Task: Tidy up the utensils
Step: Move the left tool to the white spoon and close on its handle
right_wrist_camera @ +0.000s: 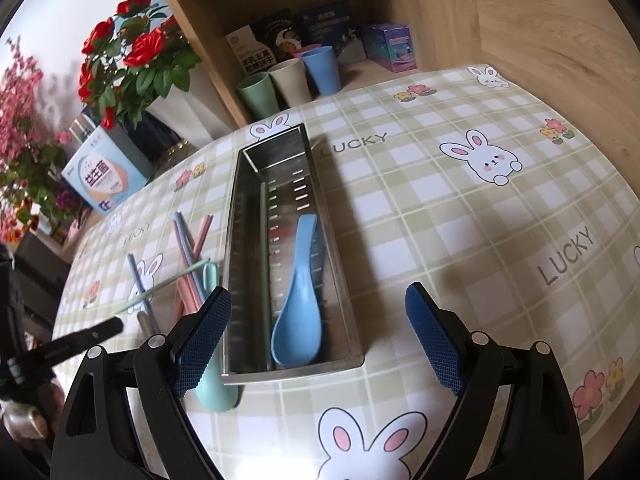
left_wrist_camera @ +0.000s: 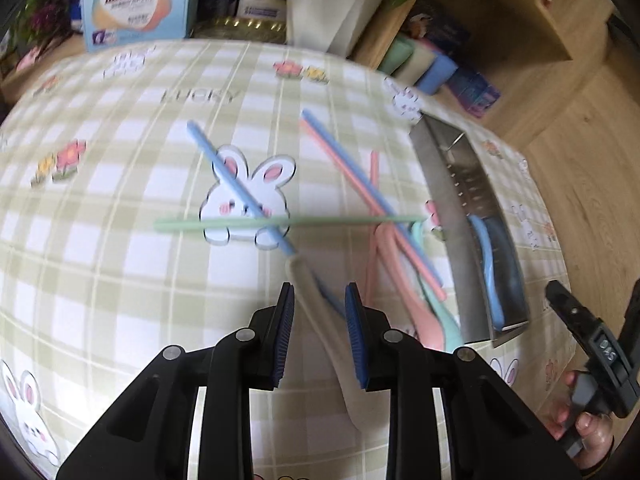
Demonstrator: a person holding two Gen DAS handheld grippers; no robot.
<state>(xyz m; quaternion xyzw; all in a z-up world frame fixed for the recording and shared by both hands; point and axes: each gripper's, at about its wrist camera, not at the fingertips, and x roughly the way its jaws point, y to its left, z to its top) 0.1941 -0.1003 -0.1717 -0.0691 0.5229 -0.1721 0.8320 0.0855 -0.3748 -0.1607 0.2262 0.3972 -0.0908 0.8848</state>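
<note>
We've got the left gripper over the checked, rabbit-print tablecloth, its ribbed blue pads standing a little apart. A beige spoon lies between them. The frame is blurred, so we can't tell if the pads actually touch it; there looks to be a gap on each side.

The right gripper has its jaws wide apart and nothing between the pads. Its pads are dark blue with a fine grid texture.

The tray is a long rectangular box of brushed stainless steel, with rows of slots punched in the floor and a divider running lengthwise. A glossy light-blue plastic spoon lies in its right compartment, bowl towards the near end.

Loose utensils sit just left of the tray on the cloth:
- blue chopstick across the rabbit print
- green chopstick lying crosswise over it
- pink and blue chopsticks side by side
- pink spoon and mint spoon, both smooth matte plastic, close beside the tray wall

At the back, three tapered plastic cups sit in a wooden shelf unit.
</note>
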